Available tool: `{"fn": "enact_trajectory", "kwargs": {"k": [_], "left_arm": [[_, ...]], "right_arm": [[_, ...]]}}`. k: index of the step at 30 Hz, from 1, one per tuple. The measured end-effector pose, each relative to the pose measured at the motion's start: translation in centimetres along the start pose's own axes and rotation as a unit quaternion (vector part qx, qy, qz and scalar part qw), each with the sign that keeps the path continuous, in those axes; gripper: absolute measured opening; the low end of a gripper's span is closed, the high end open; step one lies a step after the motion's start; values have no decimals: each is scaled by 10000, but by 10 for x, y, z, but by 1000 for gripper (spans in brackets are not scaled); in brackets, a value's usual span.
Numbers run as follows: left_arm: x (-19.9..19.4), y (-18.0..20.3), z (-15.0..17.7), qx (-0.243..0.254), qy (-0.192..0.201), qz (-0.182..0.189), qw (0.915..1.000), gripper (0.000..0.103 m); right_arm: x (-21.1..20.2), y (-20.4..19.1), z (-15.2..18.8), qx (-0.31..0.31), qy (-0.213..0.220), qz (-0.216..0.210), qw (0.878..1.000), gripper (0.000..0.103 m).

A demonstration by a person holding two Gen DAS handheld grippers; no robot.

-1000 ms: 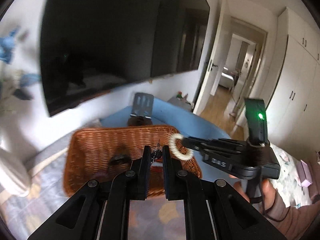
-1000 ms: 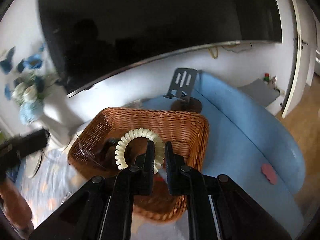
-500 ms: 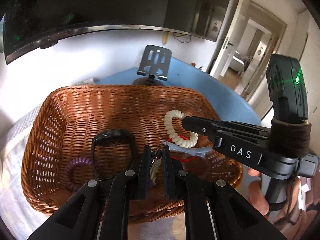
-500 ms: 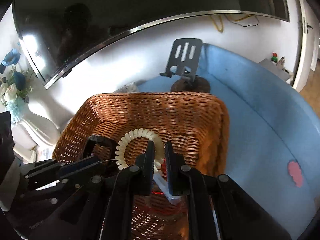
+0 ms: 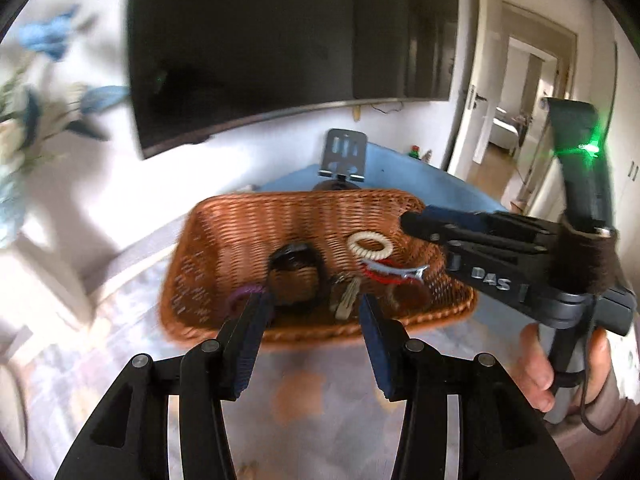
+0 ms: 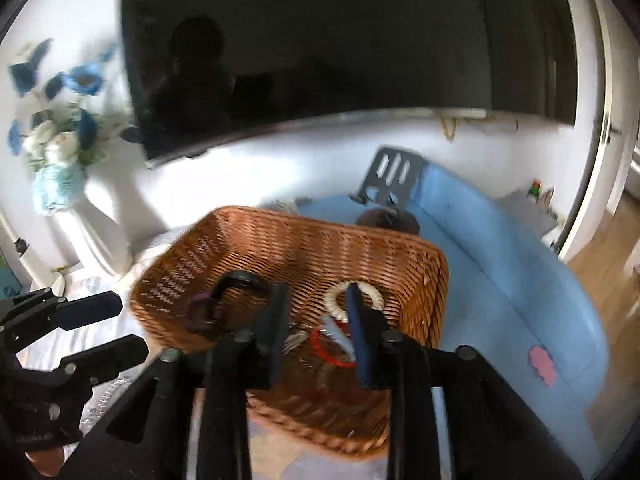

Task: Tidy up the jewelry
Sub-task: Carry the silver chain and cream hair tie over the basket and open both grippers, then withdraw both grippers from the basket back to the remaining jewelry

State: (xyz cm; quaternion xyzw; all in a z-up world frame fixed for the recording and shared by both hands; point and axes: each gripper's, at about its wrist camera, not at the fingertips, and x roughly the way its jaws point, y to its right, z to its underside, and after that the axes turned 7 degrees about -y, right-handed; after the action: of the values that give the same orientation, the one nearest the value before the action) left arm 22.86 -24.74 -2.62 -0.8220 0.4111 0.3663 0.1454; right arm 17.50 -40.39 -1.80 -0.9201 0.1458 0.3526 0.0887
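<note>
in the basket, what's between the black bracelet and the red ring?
In the left wrist view, a small metal hair clip lies on the wicker basket floor between the black bracelet and the red ring.

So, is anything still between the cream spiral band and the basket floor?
Nothing visible. The cream spiral band lies inside the wicker basket, just above the silver clip, and both tongs are opening with nothing between them.

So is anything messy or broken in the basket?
Nothing looks broken or spilled. The cream coil ring, silver clip, red ring, black clip, purple ring and keys all lie loose inside the basket, a bit jumbled. Both tools are opening, with nothing between their jaws.
</note>
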Motion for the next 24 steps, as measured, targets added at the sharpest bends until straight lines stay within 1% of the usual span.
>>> {"fn": "enact_trajectory", "kwargs": {"k": [4, 11, 14, 15, 20, 24], "left_arm": [[-37, -13, 20, -164, 244, -125, 9995, 49], [-91, -31, 58, -505, 492, -233, 9972, 49], [-110, -36, 76, -619, 569, -295, 9960, 49], [-114, -37, 81, -655, 587, -292, 9957, 49], [-130, -47, 115, -885, 606, -243, 9939, 49], [-128, -54, 149, -1130, 490, -277, 9920, 49]], "right_arm": [[-37, -20, 2, -180, 258, -33, 9995, 37], [-100, -57, 12, -457, 643, -135, 9968, 38], [-118, -71, 18, -582, 774, -97, 9953, 43], [-123, -77, 21, -641, 806, -79, 9947, 45], [-140, -102, 41, -910, 941, 77, 9914, 49], [-133, -120, 65, -1045, 885, 40, 9906, 54]]}}
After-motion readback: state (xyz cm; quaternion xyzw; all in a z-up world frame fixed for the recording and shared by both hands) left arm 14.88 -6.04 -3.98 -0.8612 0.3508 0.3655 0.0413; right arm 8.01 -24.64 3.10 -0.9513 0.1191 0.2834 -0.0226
